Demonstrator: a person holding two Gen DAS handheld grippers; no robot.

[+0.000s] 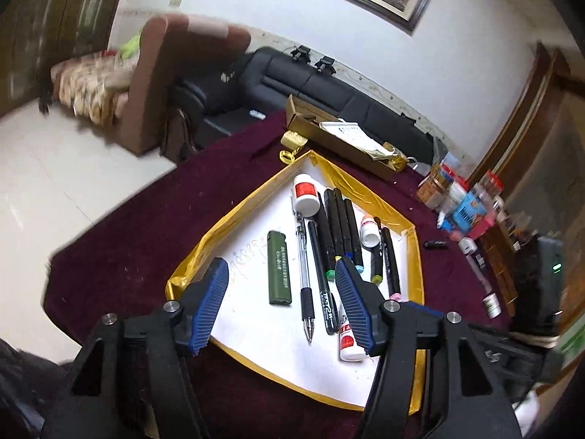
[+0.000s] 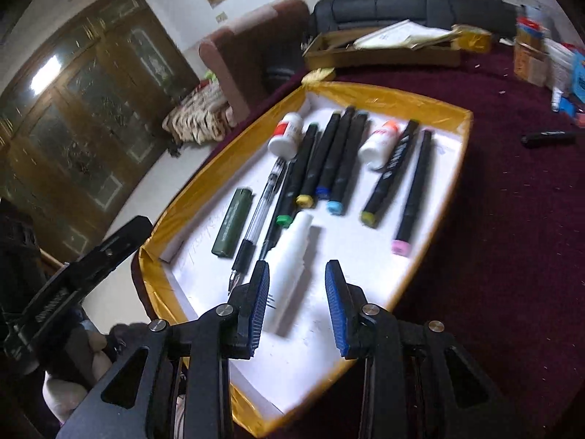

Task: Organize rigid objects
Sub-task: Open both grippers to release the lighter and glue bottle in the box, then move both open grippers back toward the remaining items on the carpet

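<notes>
Tray (image 1: 411,252), gold-rimmed with a white floor, lies on the maroon tabletop (image 1: 146,226) in the left wrist view, and everything else is placed from it. Inside, near its left side, sits a green lighter (image 1: 279,268); right of that a clear pen (image 1: 304,276), then a black pen (image 1: 323,278), then a bundle of black markers (image 1: 342,226) with coloured ends. A white bottle (image 1: 305,194) with a red label lies at the tray's far corner, a smaller one (image 1: 369,231) toward its right side, and a white tube (image 1: 349,340) near its front edge, partly behind a finger. The left gripper (image 1: 281,307) hangs over the tray's near end, fingers spread wide with nothing between them. Beyond the tray's far corner stands a cardboard box (image 1: 329,135); jars (image 1: 457,197) crowd the tabletop off its right side. In the right wrist view the tray (image 2: 453,168) holds the same row: lighter (image 2: 231,223), clear pen (image 2: 261,216), markers (image 2: 336,161), two more markers (image 2: 402,175) toward the right wall, both bottles at the far end. The tube (image 2: 292,267) lies near the tray's front, its lower end beside the left finger of the right gripper (image 2: 297,307), whose fingers stand apart and grip nothing. A black object (image 2: 548,138) lies on the tabletop well right of the tray.
</notes>
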